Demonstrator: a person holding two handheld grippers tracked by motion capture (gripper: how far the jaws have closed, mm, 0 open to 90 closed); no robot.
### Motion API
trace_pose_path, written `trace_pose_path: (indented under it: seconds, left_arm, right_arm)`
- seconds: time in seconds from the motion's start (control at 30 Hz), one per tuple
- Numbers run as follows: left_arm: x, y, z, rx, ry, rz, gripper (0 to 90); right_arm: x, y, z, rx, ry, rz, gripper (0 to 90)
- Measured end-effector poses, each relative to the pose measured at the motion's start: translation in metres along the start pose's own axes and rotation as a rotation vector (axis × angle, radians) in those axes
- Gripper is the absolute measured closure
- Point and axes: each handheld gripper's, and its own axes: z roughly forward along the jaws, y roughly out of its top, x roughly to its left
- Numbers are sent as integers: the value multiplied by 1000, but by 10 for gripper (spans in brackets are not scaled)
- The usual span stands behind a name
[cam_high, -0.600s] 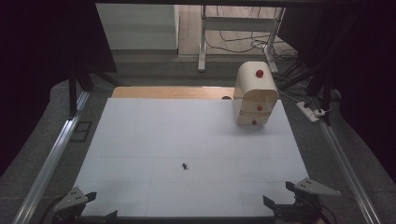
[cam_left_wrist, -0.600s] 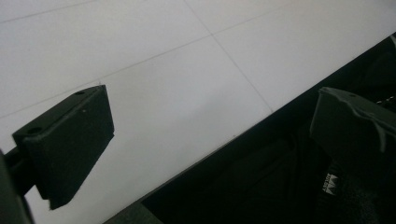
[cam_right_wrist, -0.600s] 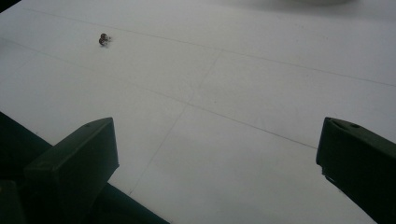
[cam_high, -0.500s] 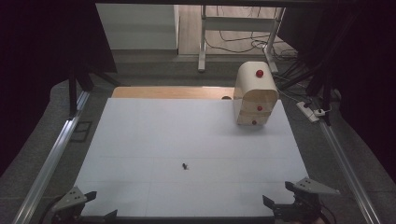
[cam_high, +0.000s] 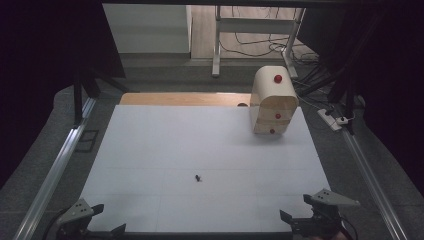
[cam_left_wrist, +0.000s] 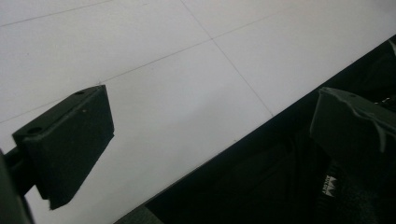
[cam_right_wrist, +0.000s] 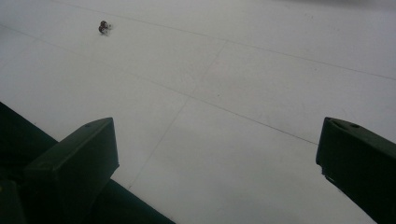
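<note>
Two grippers sit at the near edge of the desk, one at each near corner, and both have their jaws spread wide with nothing between them. From the high view, the left gripper hangs over the near left corner, its grey plate turned toward the left rail; in the left gripper view one black jaw lies over the white top while the other sits out past the desk's dark near edge. The right gripper is at the near right corner, grey plate on top, jaws pointing in over the white surface; in the right gripper view both jaws stand far apart over bare white panels. The small dark object lies alone on the desk, roughly midway between the left and right edges and nearer the near edge than the far one, well apart from both grippers. In the right gripper view it shows far ahead of the jaws, toward the upper left, too small to tell its shape. A wooden drawer chest with red knobs stands at the far right corner, its drawers shut. Beyond the far edge a strip of bare wood shows.
</note>
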Motion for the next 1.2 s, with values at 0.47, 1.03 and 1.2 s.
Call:
trace_pose_path:
  seconds: [0.47,1.03,1.2]
  left_arm:
    - [0,0,0,2,-1,11,0]
    - [0,-1,0,8,-1,4,0]
    - [1,-1,0,8,-2,3,0]
  right_arm:
    - [2,1,2,21,12,-20,0]
    - [8,12,6,8,56,-69,0]
    - [6,15,7,-5,72,-45,0]
